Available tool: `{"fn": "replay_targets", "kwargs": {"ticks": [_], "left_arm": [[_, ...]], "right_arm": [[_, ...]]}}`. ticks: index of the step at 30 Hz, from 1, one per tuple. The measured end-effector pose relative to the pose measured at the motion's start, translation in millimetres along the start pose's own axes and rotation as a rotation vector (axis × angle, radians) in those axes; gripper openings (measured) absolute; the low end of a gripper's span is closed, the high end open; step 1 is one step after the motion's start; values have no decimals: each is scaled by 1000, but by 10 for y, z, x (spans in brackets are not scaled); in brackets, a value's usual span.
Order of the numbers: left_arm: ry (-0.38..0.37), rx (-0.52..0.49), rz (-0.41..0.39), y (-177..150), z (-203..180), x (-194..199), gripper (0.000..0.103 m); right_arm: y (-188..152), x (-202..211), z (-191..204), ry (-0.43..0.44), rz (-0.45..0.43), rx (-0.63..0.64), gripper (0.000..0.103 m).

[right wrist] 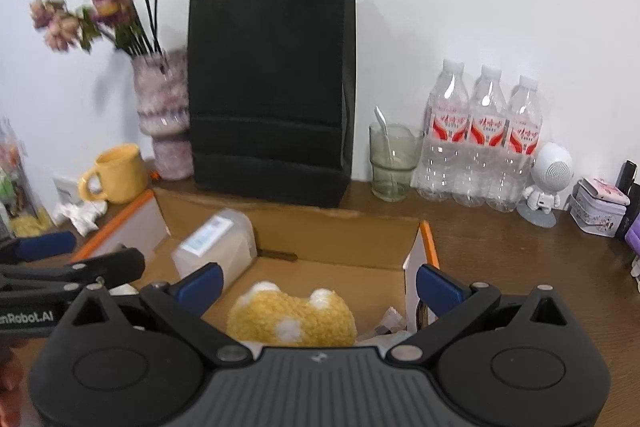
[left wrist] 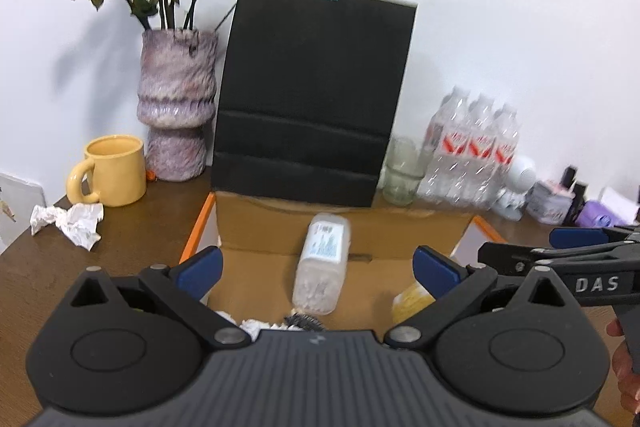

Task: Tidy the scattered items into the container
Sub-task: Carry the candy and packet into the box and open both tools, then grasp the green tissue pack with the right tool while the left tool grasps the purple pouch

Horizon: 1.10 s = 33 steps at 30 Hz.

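Note:
An open cardboard box [left wrist: 260, 219] [right wrist: 340, 223] with orange-edged flaps sits on the brown table. Inside lie a clear plastic jar of cotton swabs [left wrist: 322, 263] [right wrist: 216, 247], a fuzzy yellow and white plush item [right wrist: 292, 321] [left wrist: 412, 301], crumpled white paper [left wrist: 254, 325] and a small black brush [left wrist: 304, 321]. My left gripper [left wrist: 318, 267] is open and empty above the box. My right gripper [right wrist: 320, 285] is open and empty above the plush item. A crumpled paper wad [left wrist: 70, 221] [right wrist: 80, 213] lies on the table left of the box.
A black paper bag [left wrist: 312, 95] [right wrist: 272, 91] stands behind the box. A vase of dried flowers [left wrist: 176, 107] and a yellow mug [left wrist: 112, 171] are at back left. A glass [right wrist: 390, 163], three water bottles [right wrist: 484, 143], a white figurine [right wrist: 548, 183] and a tin [right wrist: 600, 207] are at right.

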<state>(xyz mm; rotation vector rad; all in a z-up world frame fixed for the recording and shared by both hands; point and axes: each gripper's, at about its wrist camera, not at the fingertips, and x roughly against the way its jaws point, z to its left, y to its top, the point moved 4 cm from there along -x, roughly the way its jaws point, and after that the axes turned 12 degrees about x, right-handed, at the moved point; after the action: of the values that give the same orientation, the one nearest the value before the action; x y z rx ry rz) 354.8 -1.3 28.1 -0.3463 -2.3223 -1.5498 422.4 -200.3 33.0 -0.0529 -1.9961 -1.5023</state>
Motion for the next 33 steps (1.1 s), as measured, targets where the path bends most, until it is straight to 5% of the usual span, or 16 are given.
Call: {"fn": "replay_targets", "kwargs": {"ticks": [7, 13, 23, 33], "left_arm": [[-95, -9, -43, 39, -60, 509, 103], [-99, -63, -48, -171, 34, 864, 103], [-62, -115, 140, -889, 201, 988, 103], [-6, -172, 257, -1346, 30, 770, 101]], "right_arm": [[-136, 563, -64, -11, -56, -4, 103], [-546, 881, -49, -29, -32, -5, 103], [-1305, 759, 83, -55, 103, -3, 103], [-1426, 447, 93, -83, 139, 47, 103]]}}
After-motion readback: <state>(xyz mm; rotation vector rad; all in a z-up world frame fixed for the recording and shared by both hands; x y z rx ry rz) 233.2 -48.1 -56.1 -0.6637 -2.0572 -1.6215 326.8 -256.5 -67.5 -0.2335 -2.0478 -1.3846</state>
